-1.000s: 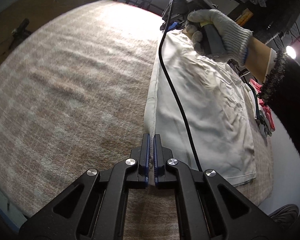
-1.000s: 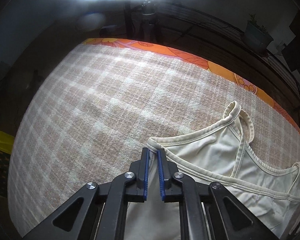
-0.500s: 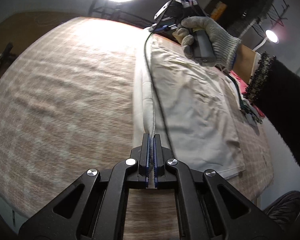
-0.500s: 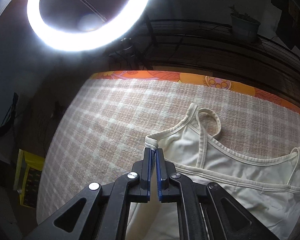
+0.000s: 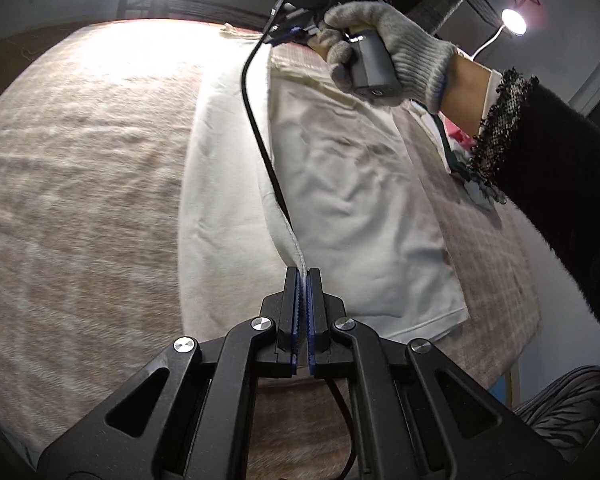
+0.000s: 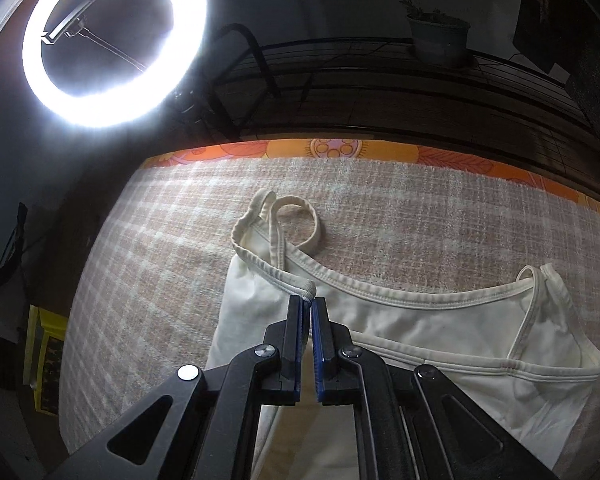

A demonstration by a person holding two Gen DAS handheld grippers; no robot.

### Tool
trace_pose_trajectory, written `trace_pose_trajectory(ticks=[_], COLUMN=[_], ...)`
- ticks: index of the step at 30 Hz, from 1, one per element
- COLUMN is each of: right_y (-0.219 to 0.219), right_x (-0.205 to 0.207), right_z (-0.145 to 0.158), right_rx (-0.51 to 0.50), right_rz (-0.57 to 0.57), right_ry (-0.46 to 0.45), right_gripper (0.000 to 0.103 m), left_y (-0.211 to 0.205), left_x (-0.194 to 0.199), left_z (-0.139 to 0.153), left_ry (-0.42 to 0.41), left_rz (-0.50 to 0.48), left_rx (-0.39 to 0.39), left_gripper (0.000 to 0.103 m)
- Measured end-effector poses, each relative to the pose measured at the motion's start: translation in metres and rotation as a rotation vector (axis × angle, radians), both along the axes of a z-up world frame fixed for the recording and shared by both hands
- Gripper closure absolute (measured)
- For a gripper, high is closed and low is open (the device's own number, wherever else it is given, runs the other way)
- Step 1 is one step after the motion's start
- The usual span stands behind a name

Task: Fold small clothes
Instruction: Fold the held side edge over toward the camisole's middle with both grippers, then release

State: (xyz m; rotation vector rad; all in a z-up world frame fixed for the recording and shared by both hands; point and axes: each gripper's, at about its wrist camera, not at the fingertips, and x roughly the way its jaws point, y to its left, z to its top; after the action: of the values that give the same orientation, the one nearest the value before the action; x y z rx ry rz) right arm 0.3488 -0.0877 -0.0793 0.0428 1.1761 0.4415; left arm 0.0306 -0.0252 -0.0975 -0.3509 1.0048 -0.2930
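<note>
- Checked blanket (image 6: 148,280) is being lit by a ring light (image 6: 112,40); cream camisole (image 6: 440,332) is lying spread on it.
- Left claw (image 5: 302,276) is being kept clamped on the hem edge.
- Right claw (image 6: 307,304) is being kept clamped on the armhole binding.
- Risk: thin binding being lost from either grip under uneven pull, skewing the fold.

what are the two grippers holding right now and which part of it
Both are shut on the white camisole: the left gripper pinches its side edge near the hem, the right gripper its trimmed top edge by a strap.
</note>
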Motion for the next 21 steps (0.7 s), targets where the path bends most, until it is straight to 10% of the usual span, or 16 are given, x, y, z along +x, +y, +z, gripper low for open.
trace_pose_trajectory(ticks=[8,11,15,21], right_y=[0.003,0.001,-0.006,-0.044], right_x=[0.004,0.004,0.000,-0.018], right_z=[-0.028,-0.032,-0.020,0.025], right_rx=[-0.026,-0.010,-0.016,0.028], right_rz=[0.005,0.000,-0.007,-0.049], right_ry=[0.014,0.011,-0.024,-0.109], right_gripper=[0.101,0.099,0.068,0.067], left_y=[-0.014,-0.014,-0.019,-0.016], left_x=[0.009,0.008,0.002,-0.015], left_z=[-0.019,-0.020,-0.012,0.002], left_ry=[0.059,0.073,0.042,0.001], left_rz=[-0.027,-0.028,-0.039,-0.056], left_rx=[0.013,0.003,0.015,0.034], left_gripper=[0.102,0.080,0.071,0.071])
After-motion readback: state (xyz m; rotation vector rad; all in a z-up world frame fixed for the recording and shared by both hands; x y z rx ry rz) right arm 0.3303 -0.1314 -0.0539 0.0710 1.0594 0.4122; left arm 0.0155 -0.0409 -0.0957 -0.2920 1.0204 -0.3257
